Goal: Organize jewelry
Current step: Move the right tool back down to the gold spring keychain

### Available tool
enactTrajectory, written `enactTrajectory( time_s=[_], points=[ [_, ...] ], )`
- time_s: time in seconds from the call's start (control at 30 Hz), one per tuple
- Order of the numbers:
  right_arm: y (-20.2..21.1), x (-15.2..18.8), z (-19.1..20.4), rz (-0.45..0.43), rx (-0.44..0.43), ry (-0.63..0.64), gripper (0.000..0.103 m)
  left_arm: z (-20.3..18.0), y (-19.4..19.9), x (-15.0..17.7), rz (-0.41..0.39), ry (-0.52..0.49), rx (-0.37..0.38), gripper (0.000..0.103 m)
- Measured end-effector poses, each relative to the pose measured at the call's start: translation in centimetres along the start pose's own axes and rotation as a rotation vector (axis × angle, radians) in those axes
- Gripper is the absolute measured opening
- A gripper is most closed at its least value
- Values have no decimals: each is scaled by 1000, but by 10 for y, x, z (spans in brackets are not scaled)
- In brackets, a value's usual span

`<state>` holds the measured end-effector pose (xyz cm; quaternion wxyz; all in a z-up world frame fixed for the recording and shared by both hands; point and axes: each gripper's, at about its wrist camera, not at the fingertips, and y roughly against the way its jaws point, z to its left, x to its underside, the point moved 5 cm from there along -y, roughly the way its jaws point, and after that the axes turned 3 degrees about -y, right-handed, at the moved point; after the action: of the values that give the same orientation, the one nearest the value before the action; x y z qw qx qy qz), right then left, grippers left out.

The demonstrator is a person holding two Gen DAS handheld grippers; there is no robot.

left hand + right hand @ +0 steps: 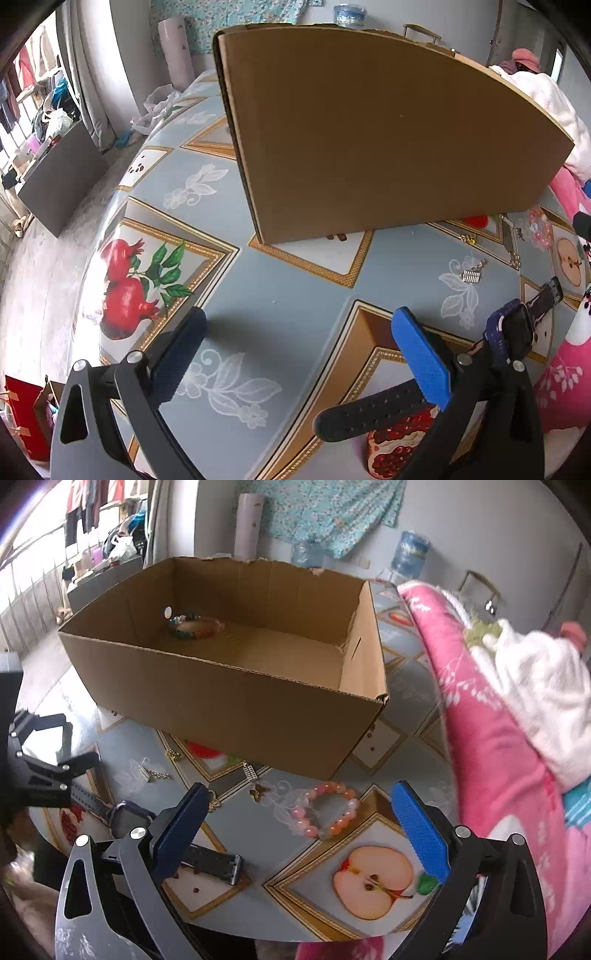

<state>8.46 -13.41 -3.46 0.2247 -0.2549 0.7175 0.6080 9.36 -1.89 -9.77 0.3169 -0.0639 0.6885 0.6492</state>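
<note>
Cardboard first: the brown open-topped cardboard box [229,672] stands at the back of the patterned oilcloth table [295,295], with one multicoloured bead bracelet [195,627] already lying on its floor in the far left corner.

Left side: your left gripper [299,354] is released, its blue pads spread wide over bare cloth, nothing between them. The dark blue smartwatch with perforated rubber strap [509,332] lies just right of it, partly under the right finger. Its long axis runs diagonally in this view, one strap end toward the lower left, the buckle end up and right. Risk: closing from here catches only strap, or nothing, and the watch would swing or slip.

Centre: a small silver ladder-shaped earring [472,275] lies near the box wall. It looks thin and flat, easily pushed along the cloth rather than picked up.

Right side: your right gripper [299,834] is also released and empty, hovering near the pink bead bracelet with white gauze ribbon [327,808], which lies flat between the pads' line and the box. Risk: a pad snagging the ribbon and dragging the ring sideways.
</note>
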Motion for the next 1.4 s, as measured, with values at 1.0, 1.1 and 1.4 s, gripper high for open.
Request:
enactTrajectory(
  time_s=[1.0,1.1,1.4],
  points=[
    [-44,-7,30,15,-416,-110,35,-15,23,-21,-205,-85,82,78],
    [-46,-9,24,15,-404,-135,24,-14,22,-26,-213,-86,91,77],
    [-56,-15,7,-9,-414,-207,24,-8,9,-39,-213,-63,90,77]
  ],
)
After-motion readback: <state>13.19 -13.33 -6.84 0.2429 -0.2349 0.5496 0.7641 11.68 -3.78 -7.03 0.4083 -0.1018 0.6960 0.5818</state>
